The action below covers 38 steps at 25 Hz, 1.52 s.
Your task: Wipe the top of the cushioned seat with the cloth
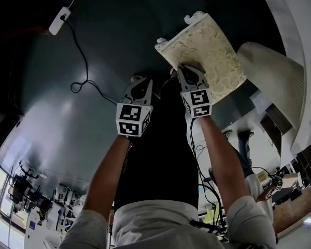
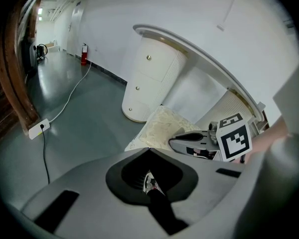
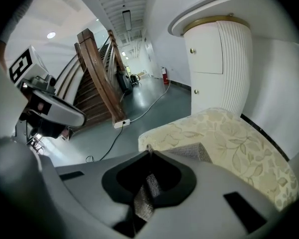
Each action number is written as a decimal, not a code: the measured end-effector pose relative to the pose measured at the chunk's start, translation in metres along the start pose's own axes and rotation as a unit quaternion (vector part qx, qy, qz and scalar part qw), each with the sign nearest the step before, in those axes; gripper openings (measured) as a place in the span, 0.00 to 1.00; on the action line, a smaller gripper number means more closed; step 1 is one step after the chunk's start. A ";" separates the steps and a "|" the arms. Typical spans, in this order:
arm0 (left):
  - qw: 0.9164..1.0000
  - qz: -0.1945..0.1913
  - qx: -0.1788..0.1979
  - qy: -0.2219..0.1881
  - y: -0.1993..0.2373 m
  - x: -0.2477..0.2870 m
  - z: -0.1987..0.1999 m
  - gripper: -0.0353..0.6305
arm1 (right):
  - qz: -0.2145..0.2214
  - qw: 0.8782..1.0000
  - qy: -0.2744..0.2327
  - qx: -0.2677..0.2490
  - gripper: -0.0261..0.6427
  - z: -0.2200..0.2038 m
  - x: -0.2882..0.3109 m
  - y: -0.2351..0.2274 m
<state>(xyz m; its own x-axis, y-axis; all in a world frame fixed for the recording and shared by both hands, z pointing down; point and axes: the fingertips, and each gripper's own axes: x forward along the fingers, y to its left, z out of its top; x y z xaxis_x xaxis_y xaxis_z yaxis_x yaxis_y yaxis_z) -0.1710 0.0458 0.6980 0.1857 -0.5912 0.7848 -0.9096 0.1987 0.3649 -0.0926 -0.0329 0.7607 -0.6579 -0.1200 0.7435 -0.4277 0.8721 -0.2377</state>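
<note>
While two tools (image 1: 137,80) (image 1: 185,69) show, one clamps one cloth (image 3: 189,152).

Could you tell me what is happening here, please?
A person holds a gripper in each hand above a floral cushioned seat. The right gripper is shut on a grey cloth, which lies on the seat's top near one edge. The left gripper hangs beside it over the dark floor, jaws together, off the seat.

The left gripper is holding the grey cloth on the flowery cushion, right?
Not quite. It is the right gripper that holds the grey cloth on the flowery cushion; the right gripper view shows the cloth pinched between its jaws. The left gripper hangs beside it over the floor.
</note>
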 end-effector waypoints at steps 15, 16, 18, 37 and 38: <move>1.000 0.010 -0.009 0.002 -0.028 0.031 0.037 0.07 | -0.005 0.999 -0.009 0.034 0.08 0.027 0.001 -0.057; 1.000 0.013 -0.011 0.001 -0.028 0.033 0.041 0.07 | -0.004 0.999 -0.008 0.033 0.08 0.030 0.001 -0.062; 1.000 0.018 -0.014 0.002 -0.030 0.039 0.048 0.07 | -0.005 0.999 -0.007 0.037 0.08 0.035 0.001 -0.074; 1.000 0.019 -0.007 -0.009 -0.062 0.093 0.111 0.07 | -0.025 0.999 0.008 0.022 0.08 0.077 0.013 -0.173; 1.000 0.018 -0.006 -0.010 -0.062 0.092 0.112 0.07 | -0.025 0.999 0.008 0.019 0.08 0.079 0.015 -0.175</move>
<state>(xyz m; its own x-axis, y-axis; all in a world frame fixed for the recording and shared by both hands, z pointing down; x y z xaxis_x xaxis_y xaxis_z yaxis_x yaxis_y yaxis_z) -0.1395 -0.1083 0.6915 0.1449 -0.5994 0.7873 -0.9112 0.2294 0.3423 -0.0767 -0.2253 0.7639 -0.6252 -0.1556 0.7648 -0.4831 0.8468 -0.2227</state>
